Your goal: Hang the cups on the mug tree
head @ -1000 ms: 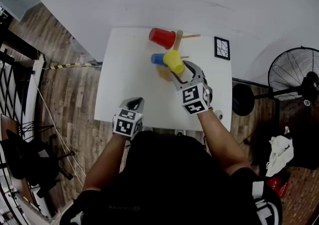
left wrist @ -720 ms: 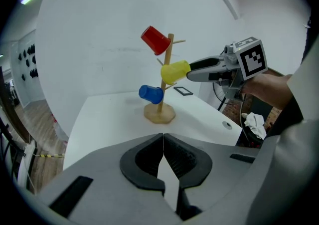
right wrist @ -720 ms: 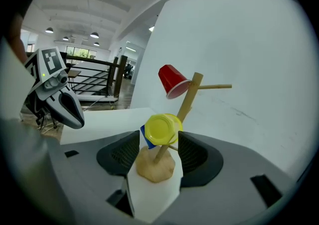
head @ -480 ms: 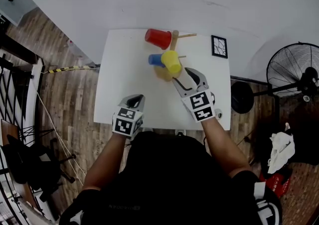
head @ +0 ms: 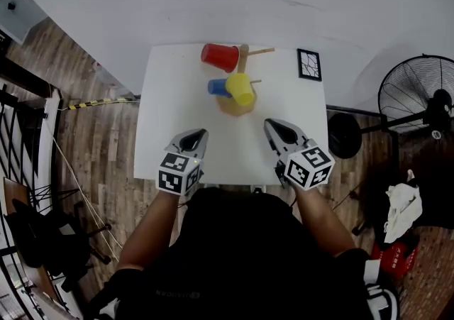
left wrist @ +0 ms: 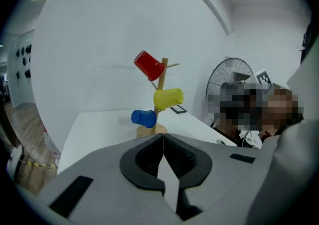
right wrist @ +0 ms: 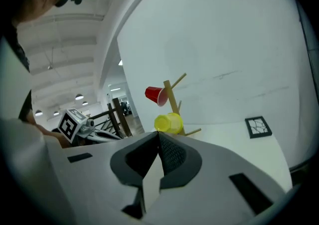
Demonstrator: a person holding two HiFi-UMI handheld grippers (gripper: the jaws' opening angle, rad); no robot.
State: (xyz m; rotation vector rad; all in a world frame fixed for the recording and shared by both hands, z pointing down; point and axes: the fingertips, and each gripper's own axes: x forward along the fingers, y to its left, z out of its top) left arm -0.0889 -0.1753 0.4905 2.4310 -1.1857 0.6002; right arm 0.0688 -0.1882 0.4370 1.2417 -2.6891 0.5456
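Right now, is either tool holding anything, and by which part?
Nothing is held: the left tool and the right tool are both shut and empty.

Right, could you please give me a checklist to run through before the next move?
1. Red cup hung on the mug tree: ok.
2. Yellow cup hung on the tree: ok.
3. Blue cup hung on a lower peg: ok.
4. Left gripper shut and empty: ok.
5. Right gripper, whose jaws have just been closing, shut with nothing between them: ok.
6. No cup left on the table: ok, none shows.
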